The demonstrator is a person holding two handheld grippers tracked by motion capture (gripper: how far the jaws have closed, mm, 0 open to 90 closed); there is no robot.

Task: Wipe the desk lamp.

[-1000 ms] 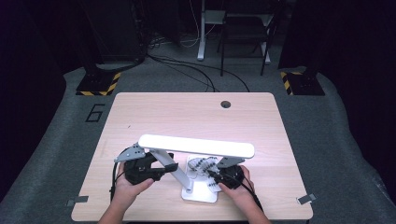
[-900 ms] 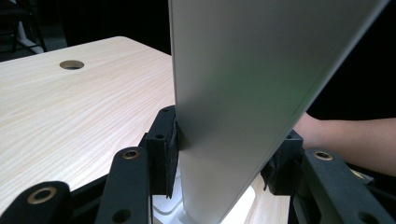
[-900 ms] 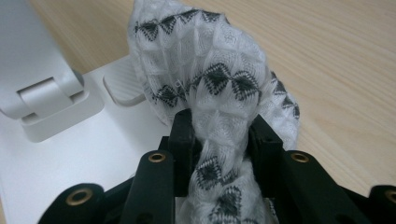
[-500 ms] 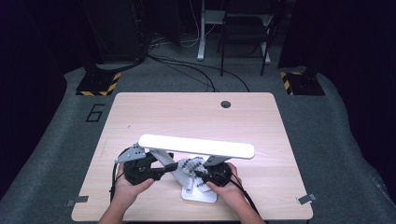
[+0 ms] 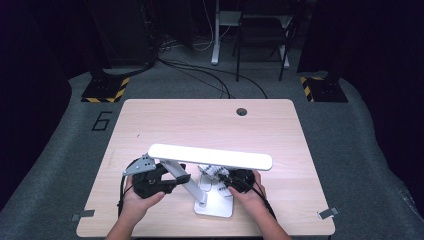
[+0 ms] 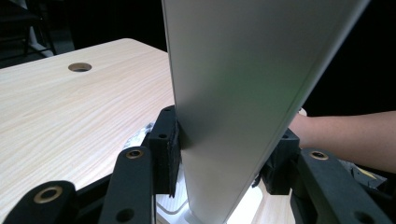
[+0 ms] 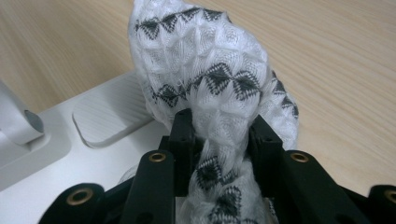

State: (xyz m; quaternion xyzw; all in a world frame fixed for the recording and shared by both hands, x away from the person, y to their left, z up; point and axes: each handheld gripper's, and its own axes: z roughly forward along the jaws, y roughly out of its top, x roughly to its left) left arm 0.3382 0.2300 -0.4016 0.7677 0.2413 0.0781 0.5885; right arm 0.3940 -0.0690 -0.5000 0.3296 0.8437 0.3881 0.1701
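A white desk lamp stands near the table's front edge, with a flat base [image 5: 216, 206], a slanted arm [image 5: 186, 181] and a long head bar [image 5: 210, 156] lying level above. My left gripper [image 5: 176, 176] is shut on the lamp arm [image 6: 233, 93], and its pads [image 6: 167, 144] press on both sides of it. My right gripper [image 5: 226, 181] is shut on a white cloth with black diamond patterns [image 7: 210, 70]. The cloth [image 5: 210, 171] rests bunched on the lamp base [image 7: 93, 154], just right of the arm's foot [image 7: 16, 126].
The light wooden table [image 5: 150, 125] has a round cable hole [image 5: 242, 111] at its far right. The person's other forearm [image 6: 345, 135] reaches in behind the lamp arm. Chairs and cables sit on the dark floor beyond the table.
The right gripper and its cloth have shifted slightly over the lamp base. The left gripper has kept its place on the lamp arm.
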